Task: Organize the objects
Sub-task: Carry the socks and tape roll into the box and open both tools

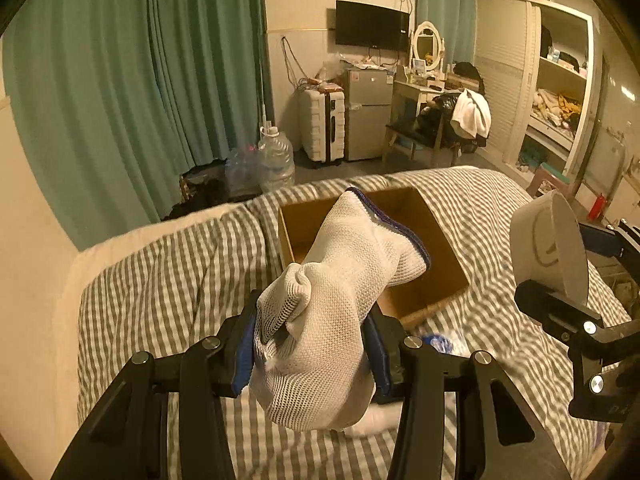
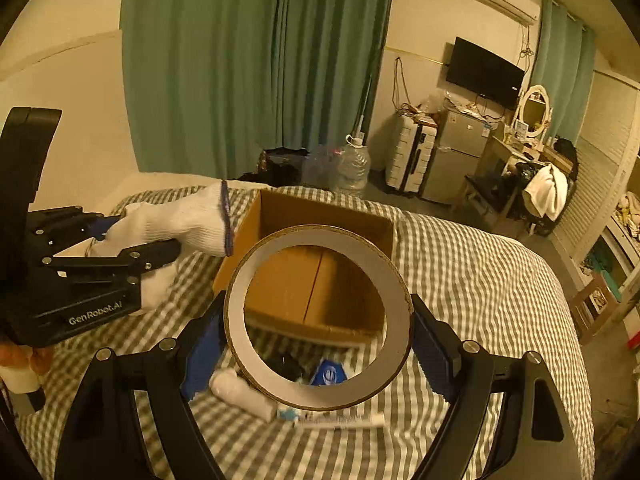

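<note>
Left tongs (image 1: 310,354) clamped on white knit glove (image 1: 332,304), blue pads pressing both sides; glove's blue-trimmed cuff pointing up toward cardboard box (image 1: 436,264). Right tongs (image 2: 318,350) gripping tape roll (image 2: 396,276) across its outer rim, jaws spread wide, roll upright with its hole facing camera. Both held clear above bed (image 2: 480,272) with grey-and-white checked cover. Box sitting open-topped on bed, ahead of both tongs, bottom bare as far as visible. Seen through and under roll, lying on cover: white rolled item (image 2: 240,394), small blue packet (image 2: 329,374), white tube (image 2: 340,422), plus something dark, too blurred to identify. From left view, right tongs (image 1: 556,264) off to the right with roll (image 1: 548,240) edge-on. Beyond bed: green curtains (image 1: 120,80), water jug (image 1: 276,156), white suitcase (image 1: 324,124), small fridge (image 1: 368,114), wall TV (image 1: 372,26).
</note>
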Demonstrator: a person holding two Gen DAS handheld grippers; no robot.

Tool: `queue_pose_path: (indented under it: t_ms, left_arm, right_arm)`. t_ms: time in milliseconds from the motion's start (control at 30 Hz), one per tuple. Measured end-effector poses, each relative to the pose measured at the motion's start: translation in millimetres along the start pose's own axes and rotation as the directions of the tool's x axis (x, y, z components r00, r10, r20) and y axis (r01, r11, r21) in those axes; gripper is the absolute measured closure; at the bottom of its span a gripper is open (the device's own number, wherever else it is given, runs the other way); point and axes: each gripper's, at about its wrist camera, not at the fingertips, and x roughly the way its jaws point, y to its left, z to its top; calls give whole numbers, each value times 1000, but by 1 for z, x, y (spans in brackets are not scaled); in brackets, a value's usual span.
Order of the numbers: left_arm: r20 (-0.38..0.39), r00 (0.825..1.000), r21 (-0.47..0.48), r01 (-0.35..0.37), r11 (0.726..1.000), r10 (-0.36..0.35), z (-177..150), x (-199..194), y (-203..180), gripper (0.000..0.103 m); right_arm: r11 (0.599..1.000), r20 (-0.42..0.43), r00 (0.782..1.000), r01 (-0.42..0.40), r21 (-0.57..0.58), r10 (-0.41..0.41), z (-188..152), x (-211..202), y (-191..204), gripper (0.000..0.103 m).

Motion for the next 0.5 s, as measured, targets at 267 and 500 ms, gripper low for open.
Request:
queue_pose_path:
  t_ms: [267, 500]
  left_arm:
    - [-3, 1000, 34, -17, 999, 17, 45, 64, 1, 56]
    - [-47, 999, 59, -13, 998, 16, 58, 133, 0, 56]
  right_arm:
    - [998, -33, 998, -43, 56, 45, 41, 66, -28, 20]
    - [994, -131, 989, -62, 93, 74, 35, 149, -41, 20]
